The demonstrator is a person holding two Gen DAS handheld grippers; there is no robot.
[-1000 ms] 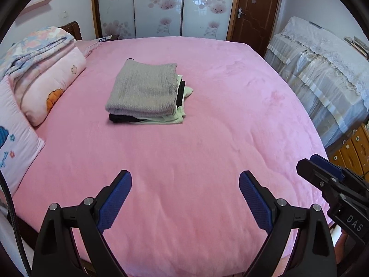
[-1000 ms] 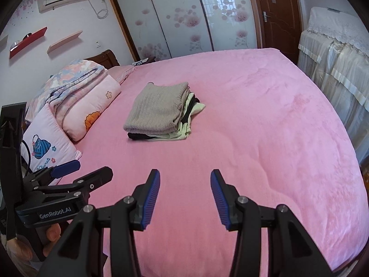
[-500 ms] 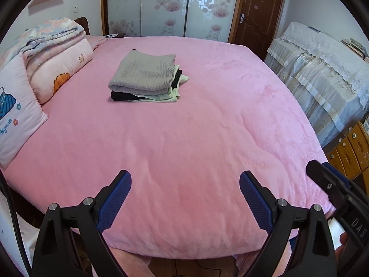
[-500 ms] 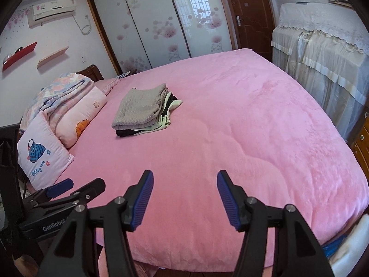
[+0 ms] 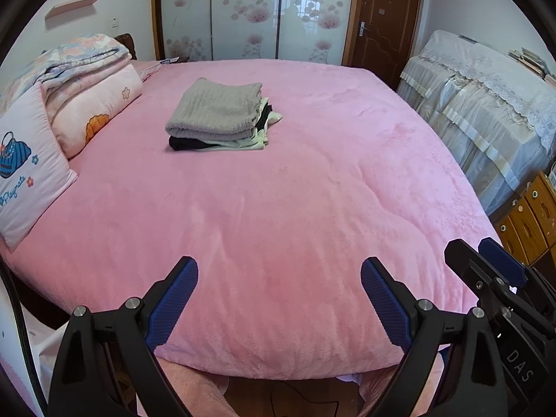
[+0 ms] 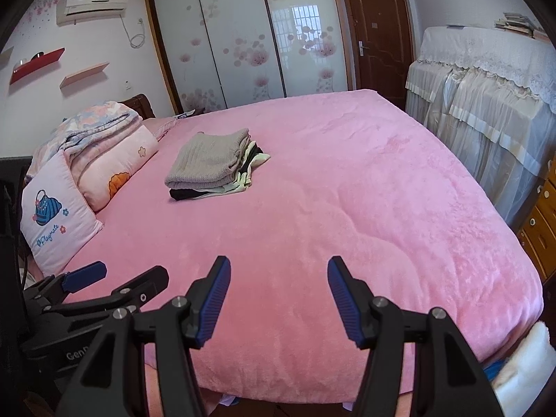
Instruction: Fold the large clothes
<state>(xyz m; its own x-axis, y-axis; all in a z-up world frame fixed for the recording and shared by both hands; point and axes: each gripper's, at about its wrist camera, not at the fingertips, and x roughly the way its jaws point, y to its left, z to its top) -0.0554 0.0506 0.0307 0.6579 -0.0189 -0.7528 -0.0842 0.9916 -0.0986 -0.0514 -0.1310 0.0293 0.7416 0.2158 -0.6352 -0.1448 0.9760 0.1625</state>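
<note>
A stack of folded clothes (image 5: 217,116), grey knit on top with pale green and black pieces under it, lies on the pink bed (image 5: 295,215) toward the far left; it also shows in the right wrist view (image 6: 212,165). My left gripper (image 5: 279,299) is open and empty above the near edge of the bed. My right gripper (image 6: 279,300) is open and empty, also above the near edge. Each gripper shows in the other's view: the right one (image 5: 486,267) and the left one (image 6: 118,281). Both are far from the stack.
Pillows (image 5: 31,180) and a folded quilt (image 5: 83,66) lie at the bed's left end. A cloth-covered cabinet (image 5: 486,104) and wooden drawers (image 5: 531,215) stand on the right. Sliding wardrobe doors (image 5: 250,14) and a brown door (image 5: 385,24) are behind.
Both grippers have drawn back from the bed and away from the stack; the near edge of the bed and the floor below it have come into view. Both stay open.
</note>
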